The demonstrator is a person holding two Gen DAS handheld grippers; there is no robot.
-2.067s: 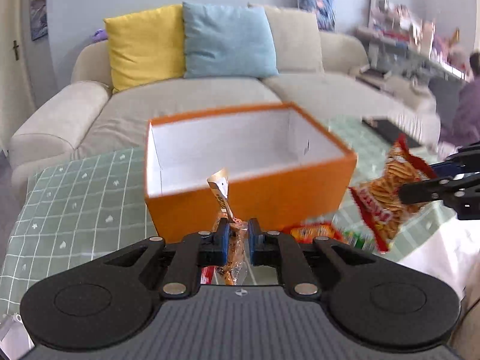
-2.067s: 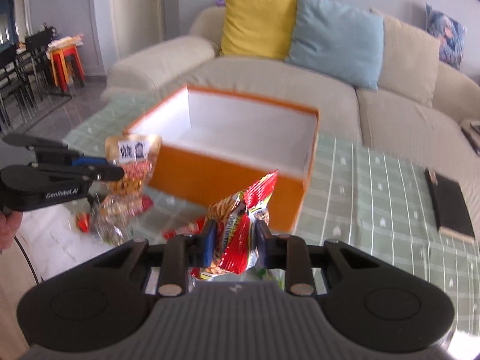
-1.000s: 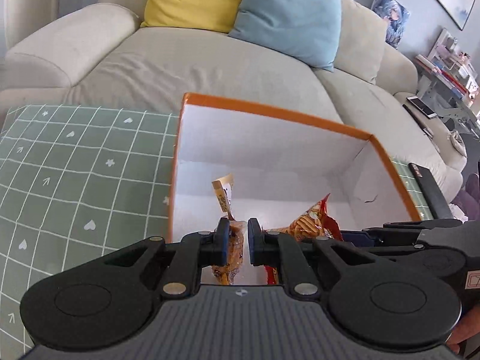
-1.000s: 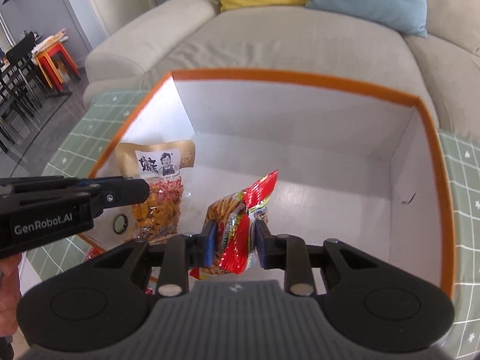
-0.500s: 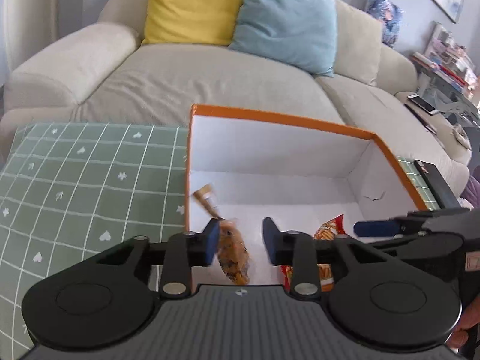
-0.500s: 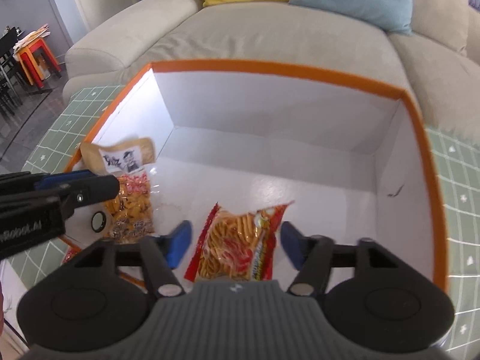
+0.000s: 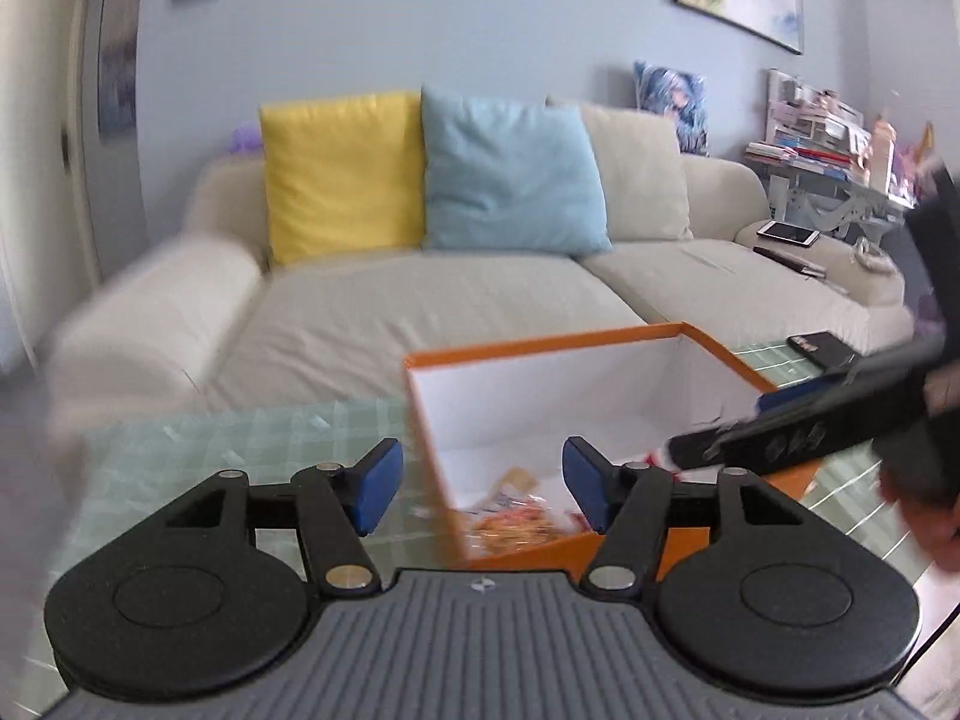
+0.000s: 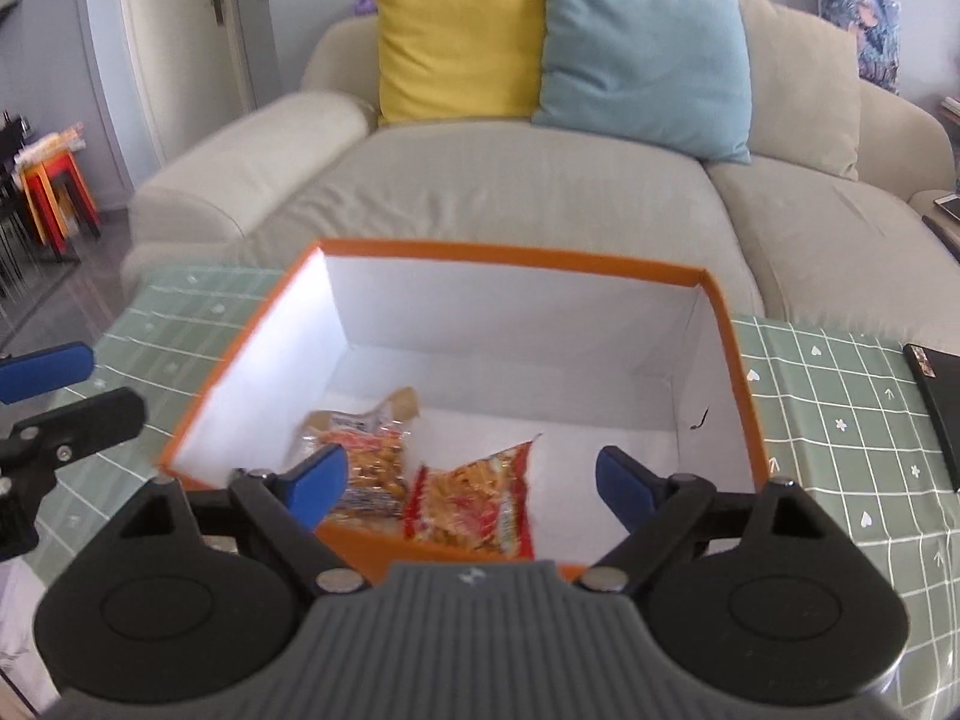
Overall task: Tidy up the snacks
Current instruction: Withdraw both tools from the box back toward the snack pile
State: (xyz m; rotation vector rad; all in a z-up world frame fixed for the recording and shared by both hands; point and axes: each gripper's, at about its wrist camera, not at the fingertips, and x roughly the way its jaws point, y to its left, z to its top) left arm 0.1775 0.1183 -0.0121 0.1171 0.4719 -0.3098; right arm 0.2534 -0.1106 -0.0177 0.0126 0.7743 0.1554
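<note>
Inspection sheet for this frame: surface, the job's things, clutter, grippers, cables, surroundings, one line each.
Surface: green grid tablecloth over the table.
Job's things: orange box, open, white inside; red snack bag and clear peanut packet lie side by side on its floor.
Clutter: black flat item at the table's right edge.
Grippers: left gripper and right gripper both open, jaws just opened, pads pressing on nothing.
Cables: thin dark line at the lower right of the left wrist view, possibly a cable.
Surroundings: beige sofa with yellow cushion and blue cushion; cluttered shelf; stools.
</note>
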